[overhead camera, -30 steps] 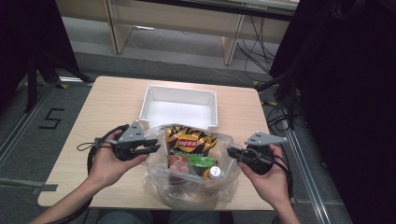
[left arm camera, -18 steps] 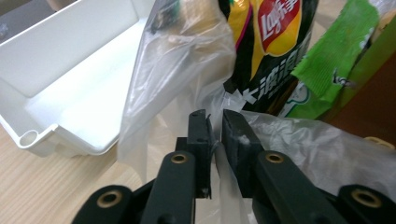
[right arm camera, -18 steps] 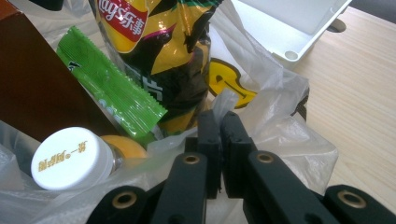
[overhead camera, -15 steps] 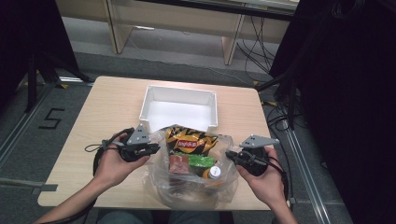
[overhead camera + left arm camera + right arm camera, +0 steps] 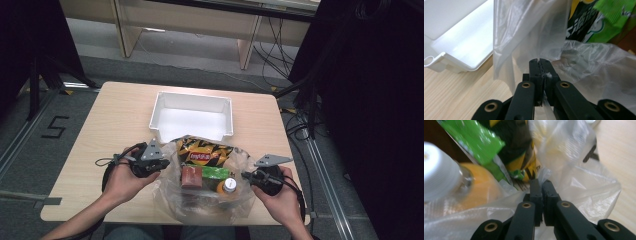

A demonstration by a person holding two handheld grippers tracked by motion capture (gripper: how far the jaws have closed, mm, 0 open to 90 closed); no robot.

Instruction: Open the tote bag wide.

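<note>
A clear plastic bag (image 5: 200, 207) sits on the table's near edge. It holds a yellow-black chip packet (image 5: 202, 152), a brown box (image 5: 191, 176), a green packet (image 5: 216, 172) and an orange bottle with a white cap (image 5: 229, 184). My left gripper (image 5: 162, 165) pinches the bag's left rim; its jaws have just been closing, and the film (image 5: 529, 27) is caught between them at my left gripper's tip (image 5: 540, 61). My right gripper (image 5: 247, 176) is shut on the bag's right rim (image 5: 574, 177), with its tip (image 5: 541, 181) beside the bottle (image 5: 444, 177).
An empty white tray (image 5: 192, 117) stands just behind the bag at mid-table; its corner (image 5: 461, 45) lies close to my left gripper. Light wood table (image 5: 110, 125) extends to the left and far side. Dark stands and cables flank the table on the floor.
Both hands have sunk toward the table with the bag's rims, and the bag has slumped lower. The left jaws have shut on the film.
</note>
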